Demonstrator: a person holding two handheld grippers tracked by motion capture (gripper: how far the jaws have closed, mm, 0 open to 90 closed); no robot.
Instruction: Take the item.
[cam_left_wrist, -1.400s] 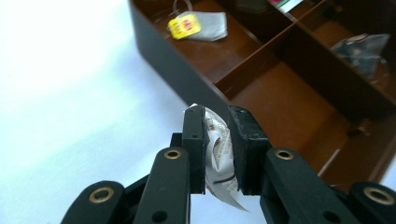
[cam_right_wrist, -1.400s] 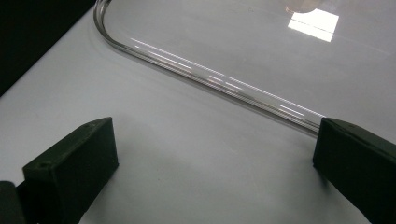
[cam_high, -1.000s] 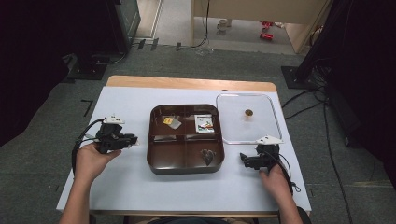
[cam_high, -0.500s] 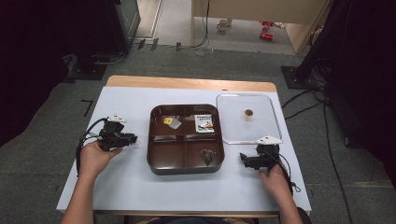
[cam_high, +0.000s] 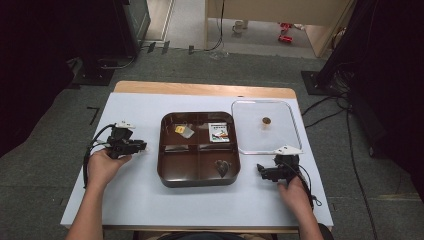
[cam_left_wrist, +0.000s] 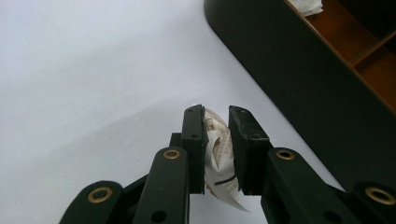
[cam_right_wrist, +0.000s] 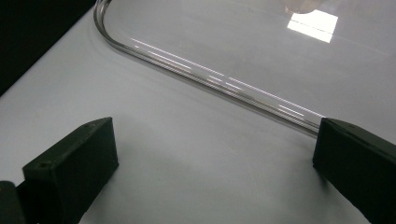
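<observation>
My left gripper (cam_high: 141, 146) sits at nine o'clock of the tray (cam_high: 198, 177), over the white table (cam_high: 150, 200), with my left hand (cam_high: 104, 167) behind it. Its jaws are clenched on a small white packet (cam_left_wrist: 218, 154) with brown print; the packet's lower end sticks out below the pads and hangs just above the table. In the left gripper view the tray's dark wall (cam_left_wrist: 299, 84) runs close by at two o'clock, apart from the packet.

My right gripper (cam_high: 261, 171) rests at four o'clock of the tray, held by my right hand (cam_high: 295, 192). Its jaws stand wide apart and released, nothing between them. Just ahead of them in the right gripper view lies the rounded edge of the clear lid (cam_right_wrist: 210, 79).

The tray is brown with four compartments. The far left one holds a yellow and white item (cam_high: 183, 130), the far right one a printed card (cam_high: 219, 133), the near right one a dark heart shape (cam_high: 222, 167). The lid (cam_high: 292, 120) lies flat at the tray's two o'clock, touching or just beside it, with a small brown knob (cam_high: 266, 120) at its middle.
</observation>
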